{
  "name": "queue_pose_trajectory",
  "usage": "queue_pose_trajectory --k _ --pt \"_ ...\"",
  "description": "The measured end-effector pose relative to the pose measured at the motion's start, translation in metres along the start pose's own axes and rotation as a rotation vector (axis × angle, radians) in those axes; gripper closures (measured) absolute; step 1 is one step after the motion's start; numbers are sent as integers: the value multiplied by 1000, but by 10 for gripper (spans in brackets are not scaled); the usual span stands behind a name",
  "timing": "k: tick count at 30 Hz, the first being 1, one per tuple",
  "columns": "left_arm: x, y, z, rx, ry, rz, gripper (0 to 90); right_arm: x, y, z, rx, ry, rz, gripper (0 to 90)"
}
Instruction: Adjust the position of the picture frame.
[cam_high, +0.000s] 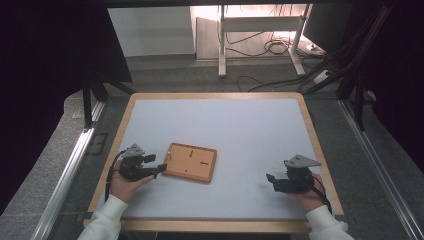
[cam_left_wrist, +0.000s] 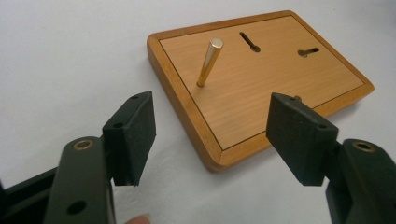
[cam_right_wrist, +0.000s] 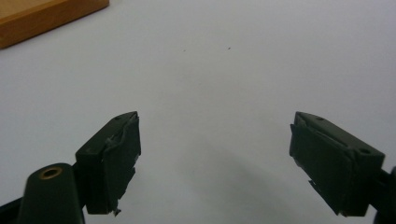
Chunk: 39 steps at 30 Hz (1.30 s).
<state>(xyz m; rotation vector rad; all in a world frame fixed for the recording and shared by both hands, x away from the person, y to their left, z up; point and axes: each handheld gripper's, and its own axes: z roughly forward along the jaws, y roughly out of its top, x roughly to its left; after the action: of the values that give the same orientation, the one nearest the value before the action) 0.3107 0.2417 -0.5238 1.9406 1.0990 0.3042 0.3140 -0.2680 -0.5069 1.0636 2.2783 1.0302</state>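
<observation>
High view: a flat rectangular wooden board with a raised rim (cam_high: 190, 162) is seen lying on the white table top with a light wooden edge (cam_high: 240, 120), left of the table's middle and towards the near side. The left gripper (cam_high: 159, 169) is held just beside the board's left short end, its jaws pointed at that end; whether they touch the rim cannot be told from here. The right gripper (cam_high: 270, 181) is held well apart from the board, near the table's right edge, with its jaws turned towards the board across bare table.

In the left gripper view, the left gripper (cam_left_wrist: 210, 135) is shown with its jaws spread wide and nothing gripped between them. The near corner of the board (cam_left_wrist: 261, 84) lies just ahead of the gap (closer to the right-hand pad than to the left-hand one). A thin brass-coloured pin (cam_left_wrist: 209, 62) stands tilted out of the board's face, and two dark keyhole-shaped slots (cam_left_wrist: 250, 42) are cut beyond it.

In the right gripper view, the right gripper (cam_right_wrist: 215, 161) is likewise seen wide open and empty above the white surface, with one corner of the board (cam_right_wrist: 42, 16) at the upper left, far from the pads.
</observation>
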Motion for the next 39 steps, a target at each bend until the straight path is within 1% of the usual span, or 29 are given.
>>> queue_pose_trajectory --k 5,9,13,17,19,26,29,32,35,36,37,38,39 --pt "-2 0 -3 -9 4 5 331 4 -1 0 11 7 -6 178" --pt "-1 0 0 0 1 5 326 7 -1 1 17 6 -21 178" --pt "-1 1 0 0 2 6 323 7 -1 2 17 2 -27 173" --pt "-1 3 2 1 3 3 329 5 -3 -1 12 -7 -15 171" --pt "-2 3 3 2 11 -2 338 5 -3 -1 11 -7 -13 171" --pt "-6 5 -1 -8 16 -15 341 7 -3 1 27 -14 -32 170" --pt "-9 8 4 -5 14 -9 340 7 -3 0 24 -16 -31 170" --pt "-14 14 15 13 16 10 341 8 -4 1 25 -18 -34 170" --pt "-15 16 23 23 45 15 354 8 -4 2 31 -20 -39 169" --pt "-15 16 23 23 45 15 360 8 -4 2 35 -21 -44 169" --pt "-14 17 24 23 54 19 368 8 -4 2 36 -21 -43 169" --pt "-13 19 28 25 74 14 382 8 -4 2 35 -22 -43 169" --pt "-12 19 30 26 77 12 395 8 -4 2 37 -22 -45 169"
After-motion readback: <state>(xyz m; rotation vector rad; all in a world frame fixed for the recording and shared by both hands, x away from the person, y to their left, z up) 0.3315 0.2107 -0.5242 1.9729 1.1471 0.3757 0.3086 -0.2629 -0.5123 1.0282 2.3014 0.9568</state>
